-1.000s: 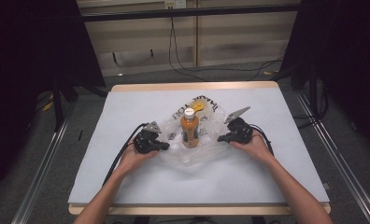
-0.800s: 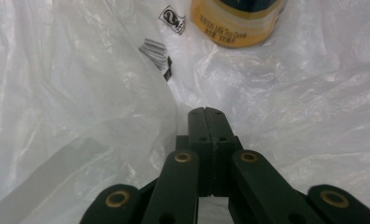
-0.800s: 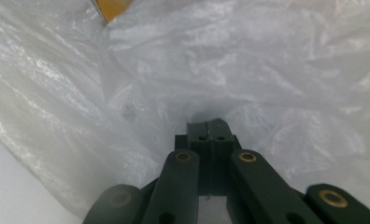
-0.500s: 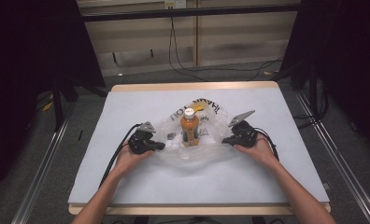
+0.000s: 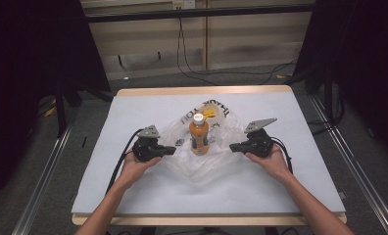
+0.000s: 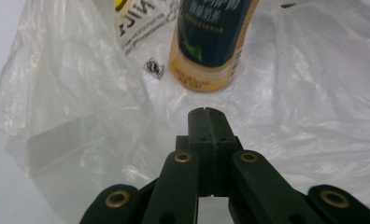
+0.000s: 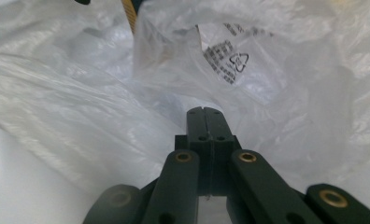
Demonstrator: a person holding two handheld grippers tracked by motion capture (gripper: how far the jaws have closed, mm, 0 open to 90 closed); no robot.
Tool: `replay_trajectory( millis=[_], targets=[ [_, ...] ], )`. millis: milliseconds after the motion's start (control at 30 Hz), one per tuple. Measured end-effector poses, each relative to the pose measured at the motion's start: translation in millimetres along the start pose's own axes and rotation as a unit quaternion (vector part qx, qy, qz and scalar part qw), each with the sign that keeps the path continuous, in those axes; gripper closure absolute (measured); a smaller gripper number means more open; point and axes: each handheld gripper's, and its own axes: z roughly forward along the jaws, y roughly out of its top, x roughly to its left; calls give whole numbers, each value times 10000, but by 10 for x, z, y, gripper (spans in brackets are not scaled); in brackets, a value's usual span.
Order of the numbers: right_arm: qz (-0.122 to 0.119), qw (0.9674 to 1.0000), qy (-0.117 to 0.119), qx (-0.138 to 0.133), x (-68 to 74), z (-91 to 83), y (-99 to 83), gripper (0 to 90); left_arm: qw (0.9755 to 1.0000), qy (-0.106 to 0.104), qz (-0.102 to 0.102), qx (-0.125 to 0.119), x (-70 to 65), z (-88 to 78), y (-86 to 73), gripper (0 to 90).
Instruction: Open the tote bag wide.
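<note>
- Two hand-held tools lie low on the white worktop (image 5: 133, 196), one on each side of a clear plastic bag (image 5: 202, 161) spread out in the middle.
- An orange bottle (image 5: 199, 134) with a white cap and a dark label stands upright on the bag, between the two tools and apart from both.
- The left tool (image 5: 171, 150) points in toward the bottle from the person's left; in the left gripper view its black jaws are pressed together with only a thin seam between them. Whether a fold of film is pinched there cannot be told.
- In that same view the tips of the left tool (image 6: 206, 112) sit over crumpled film, with the base of the bottle (image 6: 211, 46) just beyond them.
- The right tool (image 5: 233, 146) points in from the other side, its jaws also closed flat against each other in the right gripper view (image 7: 205, 111); again, any film between them is too fine to make out.
- Ahead of the right tool the bag (image 7: 248, 70) rises in folds, showing a printed recycling mark and small text.
- Black lettering on the bag shows at its far edge in the high view.
</note>
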Motion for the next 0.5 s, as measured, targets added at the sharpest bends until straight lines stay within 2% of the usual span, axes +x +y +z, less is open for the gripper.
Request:
replay_trajectory(
  millis=[100, 167, 200, 233, 300, 367, 400, 433, 500],
  targets=[
    [37, 9997, 28, -232, 31, -87, 23, 900, 9998, 22, 147, -153, -69, -36, 3, 900],
    [18, 9993, 22, -363, 53, -146, 41, 900, 9995, -12, 76, -313, -105, -59, -16, 900],
    [34, 9990, 53, -440, 62, -172, 44, 900, 9992, 20, 126, -369, -131, -73, -21, 896],
    [28, 9986, 65, -523, 74, -198, 47, 900, 9989, 21, 166, -441, -155, -96, -23, 878],
    [33, 9978, 12, -665, 106, -254, 50, 900, 9979, -49, 115, -637, -208, -138, -19, 865],
    [53, 9967, 10, -814, 136, -314, 42, 900, 9967, -85, 211, -780, -266, -184, -14, 799],
    [51, 9962, 3, -866, 155, -343, 39, 878, 9964, -85, 226, -814, -287, -201, -10, 767],
    [34, 9958, -15, -916, 177, -371, 35, 781, 9960, -18, 221, -860, -304, -219, -9, 726],
    [82, 9945, -123, -1038, 218, -431, 17, 636, 9949, -24, 171, -992, -328, -260, -14, 626]
  ],
)
